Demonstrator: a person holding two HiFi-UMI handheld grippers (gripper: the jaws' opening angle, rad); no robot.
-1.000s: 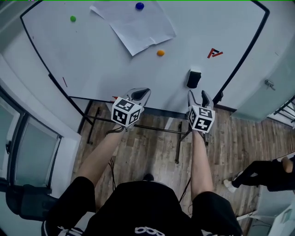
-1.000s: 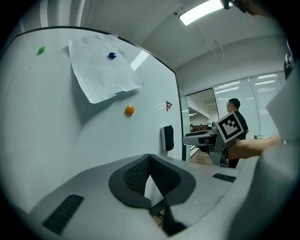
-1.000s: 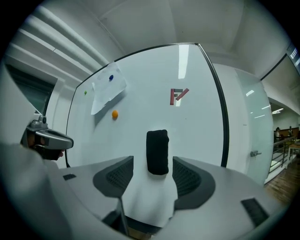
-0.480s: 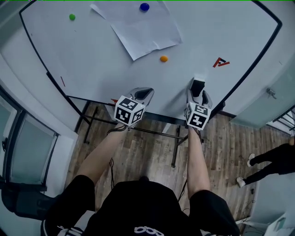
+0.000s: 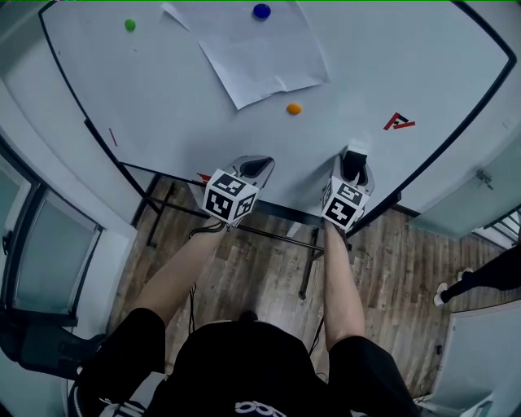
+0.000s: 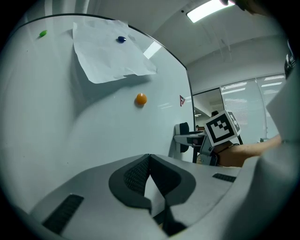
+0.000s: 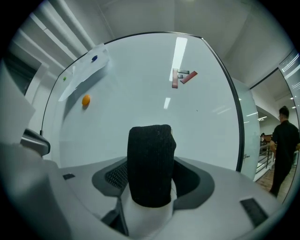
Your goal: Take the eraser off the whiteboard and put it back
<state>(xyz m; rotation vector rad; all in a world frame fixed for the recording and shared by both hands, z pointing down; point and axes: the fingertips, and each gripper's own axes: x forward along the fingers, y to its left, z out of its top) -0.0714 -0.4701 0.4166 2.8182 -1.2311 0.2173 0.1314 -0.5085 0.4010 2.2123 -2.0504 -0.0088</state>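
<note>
Nearest the camera in the head view are the person's black clothes and two bare forearms reaching toward 12 o'clock over a wood floor [image 5: 260, 261]. Each forearm ends in a marker cube, the left [image 5: 229, 195] at about 11 o'clock from the body and the right [image 5: 345, 204] at about 1 o'clock.

Past the cubes, the left tongs [image 5: 254, 165] reach the lower edge of the whiteboard [image 5: 203, 106]. Their pads meet at the tip with nothing between them.

The right tongs [image 5: 355, 175] stand at 3 o'clock from the left ones. Their jaws have just been opening and are wide apart. The black eraser [image 7: 150, 164] stands upright between them, on the board near its lower edge. The pads flank the eraser on both sides but are not clamped on it.

Farther up the board, a red mark [image 5: 399, 122] lies at 1 o'clock from the eraser and an orange magnet [image 5: 294, 108] at 11 o'clock. Beyond the magnet, a white paper [image 5: 260, 53] hangs tilted under a blue magnet [image 5: 261, 11]. A green magnet [image 5: 129, 25] sits well apart from it at 9 o'clock.

In the right gripper view a person in dark clothes [image 7: 283, 140] stands far off at 3 o'clock, past the board's edge.
</note>
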